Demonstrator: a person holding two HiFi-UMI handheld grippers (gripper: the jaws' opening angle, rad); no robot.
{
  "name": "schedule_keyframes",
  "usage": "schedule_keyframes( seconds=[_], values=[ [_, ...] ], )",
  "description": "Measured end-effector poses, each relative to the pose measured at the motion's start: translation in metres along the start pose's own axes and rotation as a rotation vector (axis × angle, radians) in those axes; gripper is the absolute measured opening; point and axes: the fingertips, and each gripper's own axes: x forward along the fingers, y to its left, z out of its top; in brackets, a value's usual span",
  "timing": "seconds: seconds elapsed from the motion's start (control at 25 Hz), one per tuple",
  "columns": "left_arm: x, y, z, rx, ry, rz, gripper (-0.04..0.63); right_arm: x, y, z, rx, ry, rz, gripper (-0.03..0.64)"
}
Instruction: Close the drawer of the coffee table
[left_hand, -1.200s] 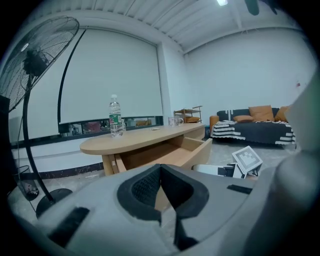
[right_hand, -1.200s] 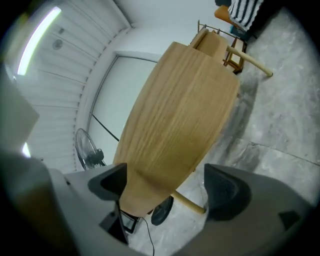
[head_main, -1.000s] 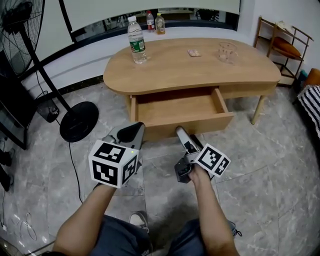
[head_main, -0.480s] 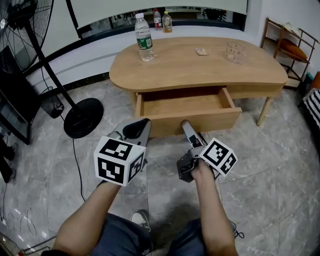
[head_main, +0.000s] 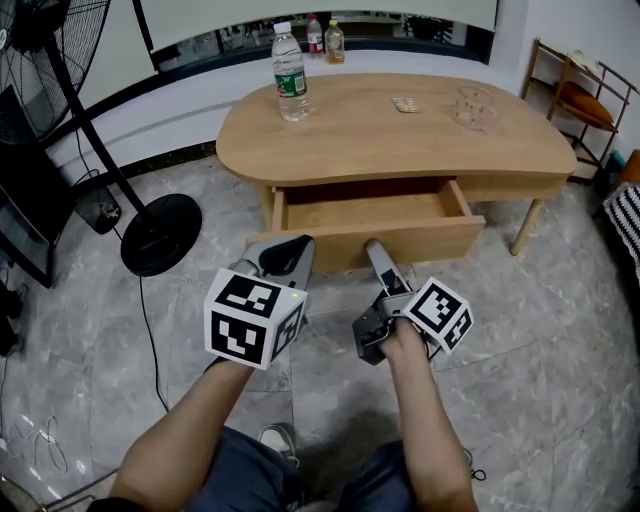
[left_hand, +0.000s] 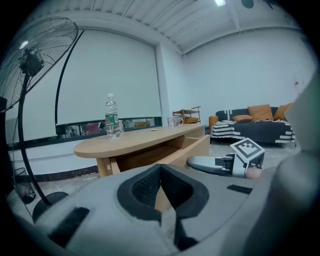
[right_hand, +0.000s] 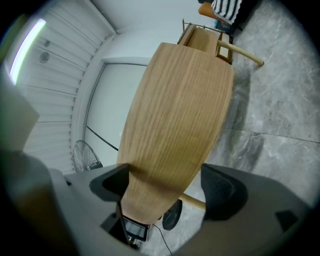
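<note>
The wooden coffee table (head_main: 400, 135) has its drawer (head_main: 365, 212) pulled out towards me, and the drawer is bare inside. My right gripper (head_main: 374, 246) is rolled on its side, with its tip at the drawer front (head_main: 420, 243). In the right gripper view its jaws (right_hand: 167, 185) stand open and the wood panel (right_hand: 175, 115) fills the gap between them. My left gripper (head_main: 285, 257) is just short of the front's left end. Its pads (left_hand: 160, 170) meet, shut on nothing. The left gripper view shows the drawer (left_hand: 192, 147) and the right gripper (left_hand: 202, 163) ahead.
A water bottle (head_main: 291, 75), a small packet (head_main: 405, 104) and a glass cup (head_main: 474, 105) stand on the tabletop. A floor fan's base (head_main: 160, 235) and cable lie at the left. A wooden rack (head_main: 570, 90) stands at the far right. Grey tiled floor surrounds the table.
Both grippers have edged forward toward the drawer front, the left one also shifting right. The drawer stays as far out as before.
</note>
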Motion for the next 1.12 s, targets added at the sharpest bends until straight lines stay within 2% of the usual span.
schedule_keyframes(
  seconds=[0.32,0.48,0.64,0.88,1.12],
  values=[
    [0.017,0.009,0.0,-0.01,-0.02,-0.017,0.003,0.015,-0.002,0.005,0.0,-0.002,-0.009,0.44],
    [0.022,0.007,-0.003,0.024,-0.021,-0.036,0.003,0.025,-0.006,0.007,0.006,0.002,-0.02,0.44],
    [0.031,0.008,-0.003,0.017,-0.021,-0.045,0.003,0.036,-0.008,0.013,0.02,-0.007,-0.03,0.436],
    [0.045,0.027,0.002,0.01,-0.034,-0.01,0.003,0.054,-0.01,0.018,0.026,-0.005,-0.041,0.43],
    [0.059,0.032,-0.006,0.025,-0.016,-0.025,0.003,0.073,-0.013,0.025,0.024,-0.023,-0.038,0.428]
  ],
)
